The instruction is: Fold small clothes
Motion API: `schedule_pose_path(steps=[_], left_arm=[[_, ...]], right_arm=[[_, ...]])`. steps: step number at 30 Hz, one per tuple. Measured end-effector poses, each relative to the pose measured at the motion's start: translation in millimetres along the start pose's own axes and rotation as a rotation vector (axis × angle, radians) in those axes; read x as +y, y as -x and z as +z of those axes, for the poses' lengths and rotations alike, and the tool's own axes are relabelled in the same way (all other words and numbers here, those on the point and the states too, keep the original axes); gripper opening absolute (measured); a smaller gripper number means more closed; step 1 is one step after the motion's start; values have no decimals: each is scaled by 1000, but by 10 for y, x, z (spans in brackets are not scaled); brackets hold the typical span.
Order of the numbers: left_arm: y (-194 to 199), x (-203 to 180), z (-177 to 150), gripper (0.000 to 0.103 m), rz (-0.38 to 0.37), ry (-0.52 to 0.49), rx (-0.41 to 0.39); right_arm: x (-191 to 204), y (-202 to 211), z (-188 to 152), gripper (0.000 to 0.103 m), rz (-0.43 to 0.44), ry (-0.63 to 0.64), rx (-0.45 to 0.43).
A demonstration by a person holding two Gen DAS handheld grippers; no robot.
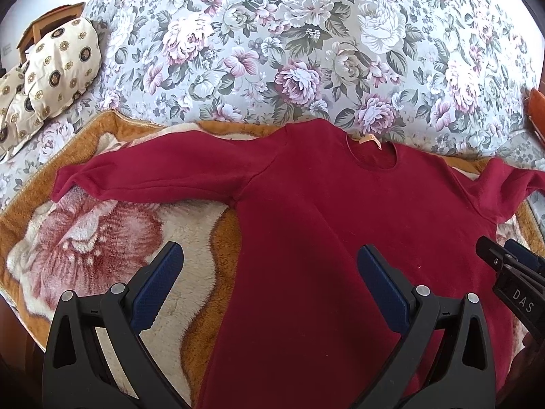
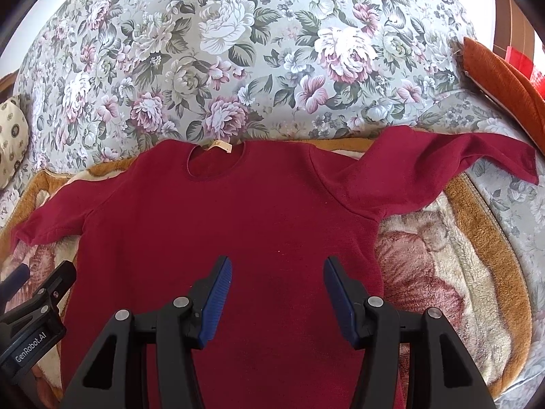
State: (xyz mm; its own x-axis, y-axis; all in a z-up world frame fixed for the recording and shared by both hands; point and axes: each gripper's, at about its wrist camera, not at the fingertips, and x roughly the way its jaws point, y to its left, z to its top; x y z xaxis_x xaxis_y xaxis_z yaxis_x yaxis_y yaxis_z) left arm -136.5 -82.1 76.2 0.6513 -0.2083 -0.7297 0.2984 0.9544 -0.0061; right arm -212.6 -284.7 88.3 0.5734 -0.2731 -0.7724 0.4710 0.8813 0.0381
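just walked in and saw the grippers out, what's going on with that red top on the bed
A person holds a gripper in each hand above a dark red long-sleeved top spread flat on a fleece blanket on a floral bedspread. Both sleeves lie stretched out to the sides, so no fold has been made yet. The left gripper and right gripper are both open and hold nothing.

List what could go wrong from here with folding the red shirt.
1. The red shirt lies on a plush blanket; a low pinch may grab pile along with fabric.
2. The right sleeve runs past the blanket onto the floral bedspread, so folding it in may drag or twist it.
3. Both hand-held grippers, left and right, hover open close together and might collide.
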Motion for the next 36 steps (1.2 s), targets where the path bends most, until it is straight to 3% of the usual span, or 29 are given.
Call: schedule_pose_path(steps=[15,20,27,33,36], left_arm=[[-59,268,125,102,34,51,20],[-120,755,248,102,44,179,42],[-271,1542,361,102,127,316,82],[-371,2383,395,102,137,532,91],[-465,2713,395,102,93,670,87]], right_arm=[[375,-238,135,54,60,52,18],[609,-337,211,54,107,84,9],[1018,-626,353,54,148,159,26],[1283,-768,452,54,186,199,45],[1419,-814,511,54,271,208,48]])
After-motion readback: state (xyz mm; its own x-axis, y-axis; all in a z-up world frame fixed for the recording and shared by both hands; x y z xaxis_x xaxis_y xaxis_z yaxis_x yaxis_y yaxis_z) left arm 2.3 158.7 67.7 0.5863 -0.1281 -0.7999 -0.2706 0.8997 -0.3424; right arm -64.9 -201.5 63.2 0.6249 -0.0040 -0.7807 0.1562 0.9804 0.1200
